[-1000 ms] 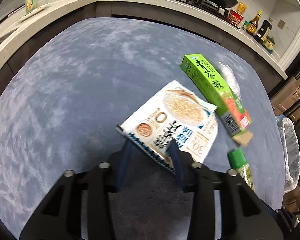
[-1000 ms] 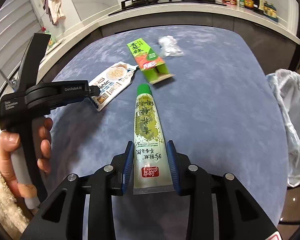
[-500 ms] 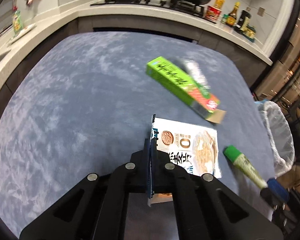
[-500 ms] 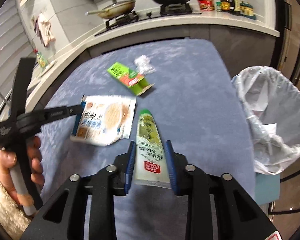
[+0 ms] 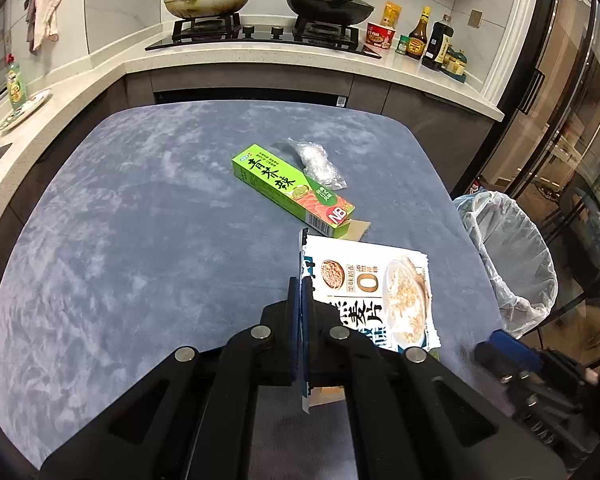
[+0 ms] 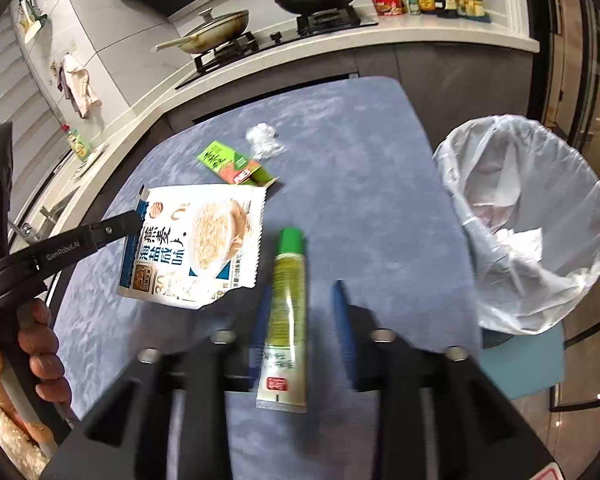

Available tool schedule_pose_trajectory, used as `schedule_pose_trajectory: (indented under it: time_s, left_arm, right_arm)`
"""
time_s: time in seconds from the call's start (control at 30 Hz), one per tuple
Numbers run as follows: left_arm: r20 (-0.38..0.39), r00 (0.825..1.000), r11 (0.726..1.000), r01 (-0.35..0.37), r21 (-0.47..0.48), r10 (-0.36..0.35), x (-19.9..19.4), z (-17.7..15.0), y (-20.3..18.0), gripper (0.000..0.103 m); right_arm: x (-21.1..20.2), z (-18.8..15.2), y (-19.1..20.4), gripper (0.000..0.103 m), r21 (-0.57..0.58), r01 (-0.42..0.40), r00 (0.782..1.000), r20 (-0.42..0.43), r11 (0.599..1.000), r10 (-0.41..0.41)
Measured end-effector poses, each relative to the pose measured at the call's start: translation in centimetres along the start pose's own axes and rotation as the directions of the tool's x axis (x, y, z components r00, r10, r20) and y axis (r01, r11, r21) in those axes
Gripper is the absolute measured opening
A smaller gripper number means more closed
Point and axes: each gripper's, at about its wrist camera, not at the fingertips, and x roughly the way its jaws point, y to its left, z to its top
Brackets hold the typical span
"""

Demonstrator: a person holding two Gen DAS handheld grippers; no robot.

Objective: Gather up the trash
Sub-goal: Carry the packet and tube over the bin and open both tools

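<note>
in the left wrist view, the white printed oatmeal packet (image 5: 374, 296) is clamped edge-on by the left gripper (image 5: 301, 292) above the blue-grey table (image 5: 140, 220). in the right wrist view, the right gripper (image 6: 302, 300) is spread, the green-capped tube (image 6: 286, 312) lying between its fingers; the white-lined bin (image 6: 536, 224) is seen beside the table.

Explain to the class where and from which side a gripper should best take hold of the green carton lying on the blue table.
Grip the green carton across its two long side faces near mid-length, coming straight down from above. It lies flat and is long and narrow. Avoid the flap end and the crumpled clear wrapper against its far side.
</note>
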Motion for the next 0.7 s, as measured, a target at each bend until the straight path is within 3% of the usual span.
schedule_pose_trajectory:
  time_s: [0.33,0.7]
  left_arm:
    - [-0.013,1.0,1.0,-0.023,-0.014,0.023,-0.5,-0.6,1.3,0.0]
    - [-0.013,1.0,1.0,-0.015,-0.007,0.014,-0.6,-0.7,0.9,0.0]
  right_arm:
    - [4.8,-1.6,0.9,0.033,-0.025,-0.005,0.994,-0.112,1.0,0.002]
    - [3.7,-2.3,1.7,0.027,-0.067,0.014,0.997,-0.076,0.998,-0.019]
